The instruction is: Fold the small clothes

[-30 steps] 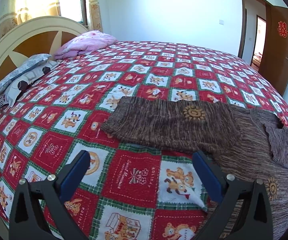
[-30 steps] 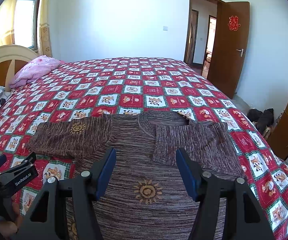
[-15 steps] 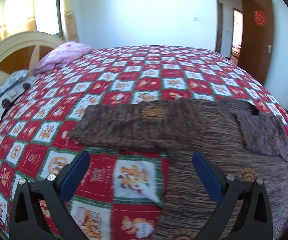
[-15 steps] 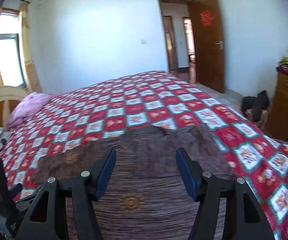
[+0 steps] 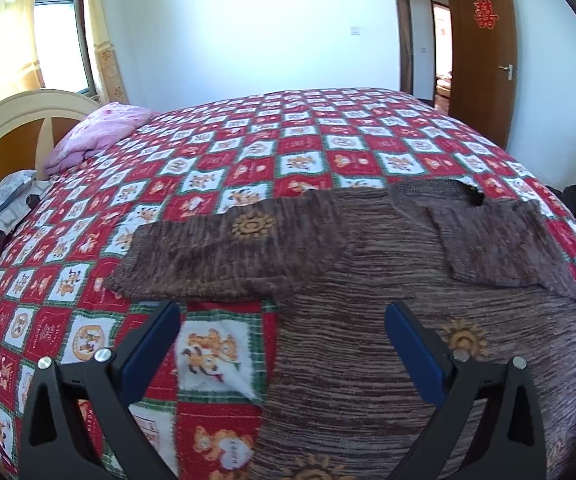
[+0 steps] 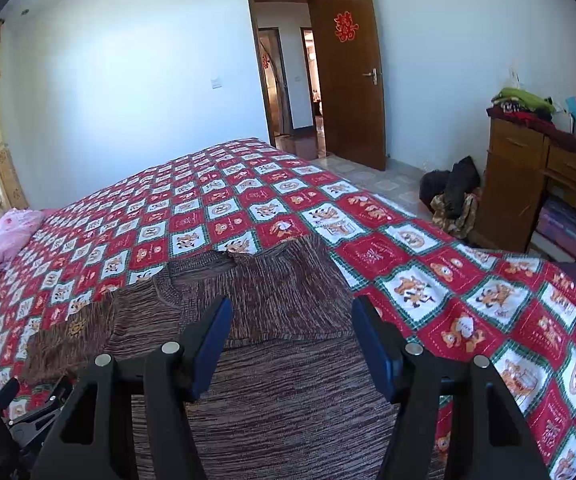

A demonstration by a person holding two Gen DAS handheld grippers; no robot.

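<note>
Left wrist view: our left gripper (image 5: 280,350) is wide open and empty over the sweater (image 5: 368,280) lying flat on the bedspread (image 5: 288,152). Right gripper (image 6: 290,342) too, nothing held. One sleeve's folded in; next we'd grab the other.

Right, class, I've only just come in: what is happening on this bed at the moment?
A person with a gripper in each hand is partway through folding a brown knitted sweater spread on a bed with a red patchwork cover. One sleeve is already folded across the body; the other sleeve lies stretched out sideways. The left gripper and the right gripper are both open above the sweater, holding nothing.
</note>
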